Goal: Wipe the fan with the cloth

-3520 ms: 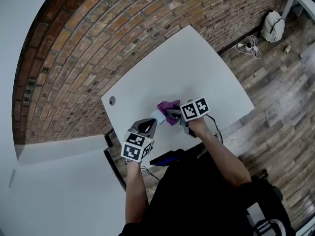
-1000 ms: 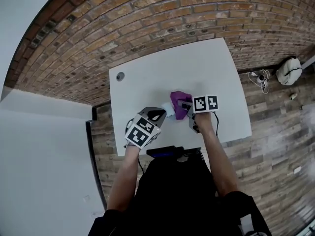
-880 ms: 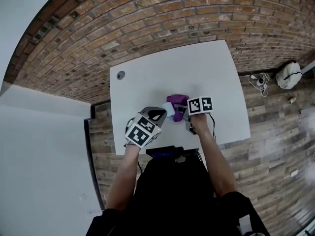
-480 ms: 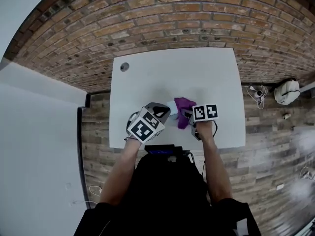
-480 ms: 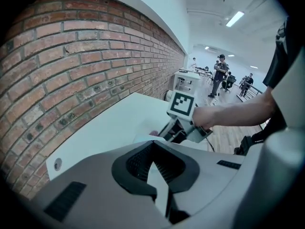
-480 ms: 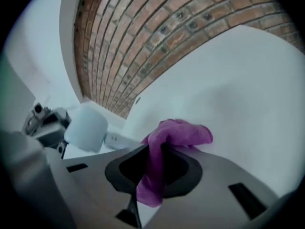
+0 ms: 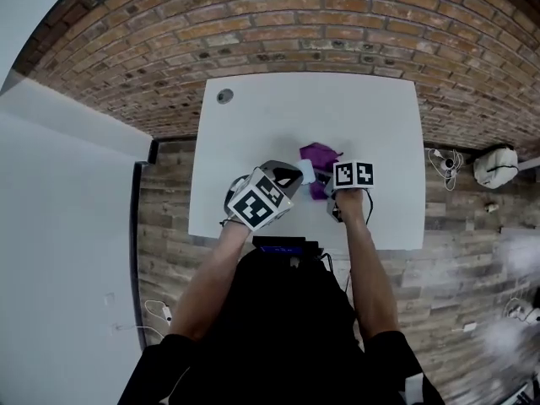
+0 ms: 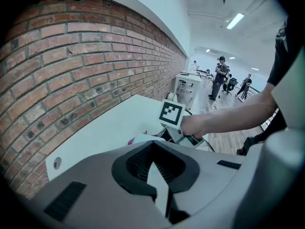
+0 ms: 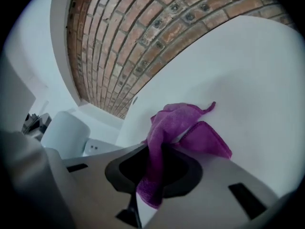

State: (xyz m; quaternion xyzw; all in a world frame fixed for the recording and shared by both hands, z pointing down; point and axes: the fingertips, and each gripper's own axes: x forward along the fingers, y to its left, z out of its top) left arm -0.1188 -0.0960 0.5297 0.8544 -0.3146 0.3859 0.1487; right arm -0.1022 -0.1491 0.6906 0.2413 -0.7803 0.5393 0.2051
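A small white fan (image 7: 305, 171) sits at the tip of my left gripper (image 7: 291, 176). In the left gripper view the jaws of that gripper (image 8: 155, 149) are closed, with a thin pale part of the fan pinched between them. My right gripper (image 7: 326, 180) is shut on a purple cloth (image 7: 319, 153). In the right gripper view the cloth (image 9: 178, 123) passes up through that gripper (image 9: 159, 149) and its free end lies crumpled on the white table (image 9: 257, 85). The fan (image 9: 66, 133) shows just left of the cloth, with no gap visible between them from above.
The table (image 7: 371, 112) stands against a brick wall (image 7: 278, 32) and has a round cable hole (image 7: 224, 96) at its far left corner. A dark device (image 7: 283, 247) hangs at the near edge. A white bag (image 7: 494, 165) lies on the wooden floor (image 7: 472, 251) to the right.
My right gripper has dropped a little toward the table with the cloth still in it. My left gripper has stayed put at the fan. The head camera's framing has shifted.
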